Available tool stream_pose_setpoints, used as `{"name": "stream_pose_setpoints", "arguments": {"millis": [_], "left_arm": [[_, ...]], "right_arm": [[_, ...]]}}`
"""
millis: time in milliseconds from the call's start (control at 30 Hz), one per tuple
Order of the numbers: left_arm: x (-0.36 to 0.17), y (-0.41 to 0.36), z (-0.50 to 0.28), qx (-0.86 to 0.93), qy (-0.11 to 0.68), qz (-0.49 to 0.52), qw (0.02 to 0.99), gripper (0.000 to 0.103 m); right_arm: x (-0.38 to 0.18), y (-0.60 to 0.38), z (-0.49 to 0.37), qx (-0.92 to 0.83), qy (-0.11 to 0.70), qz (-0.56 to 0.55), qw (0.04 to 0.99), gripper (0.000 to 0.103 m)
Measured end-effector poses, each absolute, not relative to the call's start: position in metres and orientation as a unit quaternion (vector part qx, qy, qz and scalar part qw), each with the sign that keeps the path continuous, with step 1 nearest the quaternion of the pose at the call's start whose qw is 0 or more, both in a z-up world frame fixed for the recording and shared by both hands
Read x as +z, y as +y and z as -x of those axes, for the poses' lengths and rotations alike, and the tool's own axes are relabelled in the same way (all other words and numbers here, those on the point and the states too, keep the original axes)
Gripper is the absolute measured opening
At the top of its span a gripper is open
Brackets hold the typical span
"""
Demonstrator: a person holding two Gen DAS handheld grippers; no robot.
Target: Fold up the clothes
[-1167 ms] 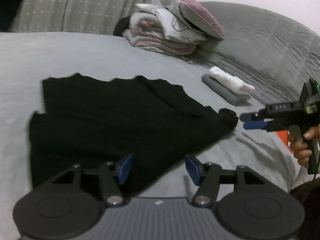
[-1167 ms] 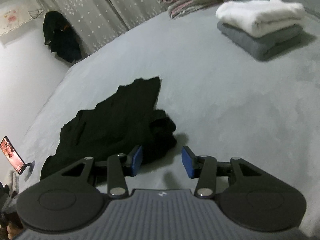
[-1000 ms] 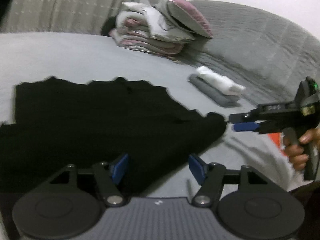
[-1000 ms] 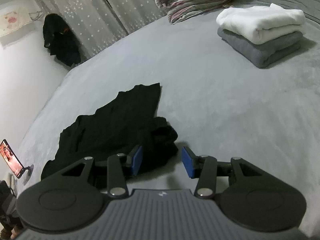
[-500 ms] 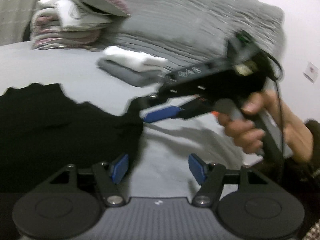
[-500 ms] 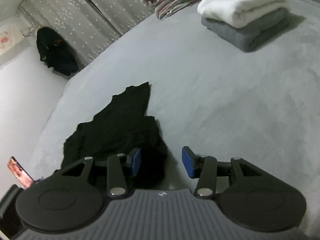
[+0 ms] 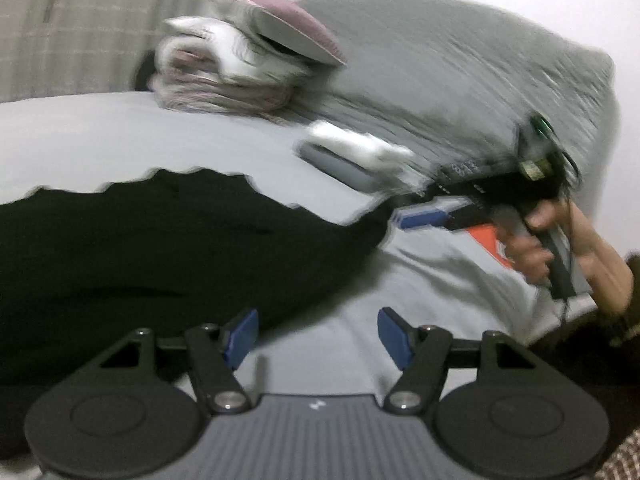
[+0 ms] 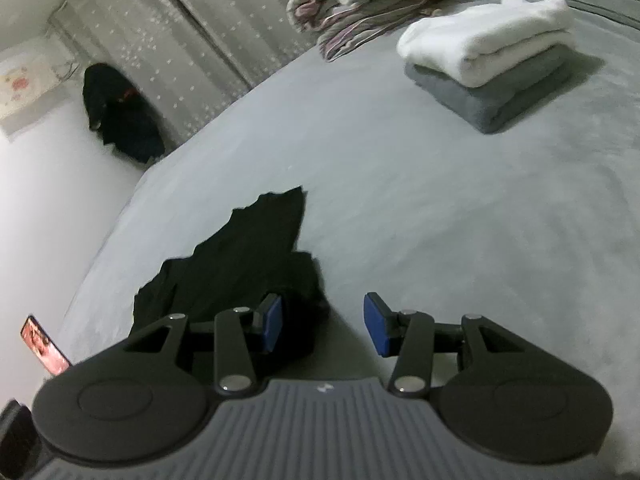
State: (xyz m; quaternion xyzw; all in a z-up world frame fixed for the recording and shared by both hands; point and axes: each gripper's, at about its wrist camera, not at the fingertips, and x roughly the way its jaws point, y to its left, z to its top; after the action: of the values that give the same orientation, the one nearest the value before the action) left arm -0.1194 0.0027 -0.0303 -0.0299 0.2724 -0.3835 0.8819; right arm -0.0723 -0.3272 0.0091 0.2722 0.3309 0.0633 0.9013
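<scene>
A black garment point(image 7: 152, 248) lies spread on the grey bed point(image 7: 100, 132); it also shows in the right wrist view point(image 8: 248, 256). My left gripper point(image 7: 314, 338) is open and empty, low over the garment's near edge. My right gripper point(image 8: 322, 326) is open and empty, with its left finger over the bunched end of the garment. In the blurred left wrist view the right gripper point(image 7: 420, 216) sits at the garment's right tip, held by a hand.
A folded white and grey stack point(image 8: 492, 60) lies on the bed point(image 8: 440, 208) at the far right. A pile of bedding with a pillow point(image 7: 248, 68) sits by the grey headboard point(image 7: 460, 92). A phone point(image 8: 42, 344) stands at the left bed edge. Dark clothing point(image 8: 120, 120) hangs by the curtain.
My left gripper's view has swung right and then partly back, and is now blurred. My right gripper has moved in over the garment's bunched end. Both stayed open.
</scene>
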Motion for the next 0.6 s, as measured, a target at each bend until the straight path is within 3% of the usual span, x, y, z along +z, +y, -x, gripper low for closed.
{"name": "stream_pose_setpoints", "arguments": {"millis": [167,333,600], "left_arm": [[-0.030,0.047,0.114,-0.280,0.281,0.046,0.917,0.068],[-0.029,0.089,0.112,-0.203,0.284,0.076,0.934,0.068],[-0.021,0.107,0.112,-0.151,0.287,0.095,0.941,0.067]], "right_arm": [[0.015,-0.330,0.072,0.031,0.348,-0.221,0.910,0.049],[0.001,-0.328,0.067,0.055,0.430,-0.170,0.885,0.051],[0.021,-0.321,0.087,0.098,0.402,-0.142,0.899,0.051]]}}
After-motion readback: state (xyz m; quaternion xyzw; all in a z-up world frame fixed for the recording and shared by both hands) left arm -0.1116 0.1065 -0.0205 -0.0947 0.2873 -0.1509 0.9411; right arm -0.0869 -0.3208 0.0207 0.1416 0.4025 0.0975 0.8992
